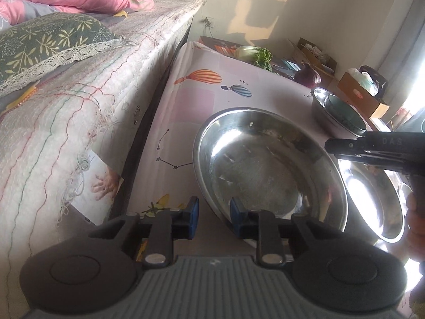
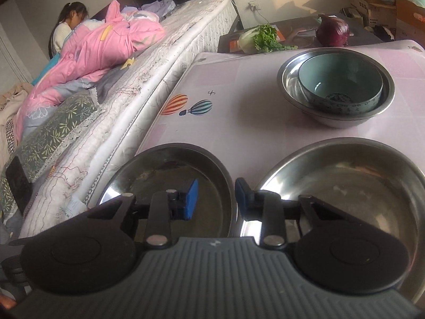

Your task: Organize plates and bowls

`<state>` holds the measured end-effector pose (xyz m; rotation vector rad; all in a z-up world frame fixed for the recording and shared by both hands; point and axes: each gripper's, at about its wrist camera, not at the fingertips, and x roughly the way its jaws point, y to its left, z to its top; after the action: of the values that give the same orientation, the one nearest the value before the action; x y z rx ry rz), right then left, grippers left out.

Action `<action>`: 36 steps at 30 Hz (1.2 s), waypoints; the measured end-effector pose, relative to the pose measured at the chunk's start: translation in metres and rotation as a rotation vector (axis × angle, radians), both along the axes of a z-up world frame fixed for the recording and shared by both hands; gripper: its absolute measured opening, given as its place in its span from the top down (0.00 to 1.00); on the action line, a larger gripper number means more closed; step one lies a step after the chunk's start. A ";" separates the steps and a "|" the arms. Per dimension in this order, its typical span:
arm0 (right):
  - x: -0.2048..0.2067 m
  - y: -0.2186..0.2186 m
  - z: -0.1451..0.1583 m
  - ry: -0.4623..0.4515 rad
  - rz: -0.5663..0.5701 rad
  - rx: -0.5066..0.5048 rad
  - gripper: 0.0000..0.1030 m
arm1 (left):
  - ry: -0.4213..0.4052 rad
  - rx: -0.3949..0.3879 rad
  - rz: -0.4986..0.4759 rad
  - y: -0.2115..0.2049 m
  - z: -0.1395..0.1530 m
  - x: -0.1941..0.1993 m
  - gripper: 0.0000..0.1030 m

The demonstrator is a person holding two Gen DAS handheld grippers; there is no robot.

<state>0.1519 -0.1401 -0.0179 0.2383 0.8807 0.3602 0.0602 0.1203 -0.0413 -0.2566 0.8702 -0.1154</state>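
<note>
The left hand-held gripper (image 1: 214,214) straddles the near rim of a steel plate (image 1: 265,170) on the table (image 1: 186,111), pads a little apart. The right hand-held gripper (image 2: 216,195), also slightly apart, brackets that plate's right rim, beside a second steel plate (image 2: 353,183). Farther back, a teal bowl (image 2: 340,90) sits inside a steel bowl (image 2: 289,85).
</note>
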 end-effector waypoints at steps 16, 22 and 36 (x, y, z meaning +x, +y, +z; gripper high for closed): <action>0.003 0.018 -0.014 0.045 0.072 -0.085 0.83 | 0.045 -0.068 -0.052 0.022 -0.005 -0.004 0.82; -0.033 0.023 -0.014 0.055 0.138 -0.093 0.83 | 0.047 -0.050 -0.094 0.036 -0.006 -0.018 0.83; -0.117 -0.010 -0.025 0.161 0.143 0.082 0.84 | 0.046 -0.030 -0.296 0.021 -0.002 -0.066 0.76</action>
<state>0.0346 -0.1505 -0.0428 0.2836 1.0463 0.5159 -0.0060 0.1418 -0.0433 -0.1577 0.9494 -0.3999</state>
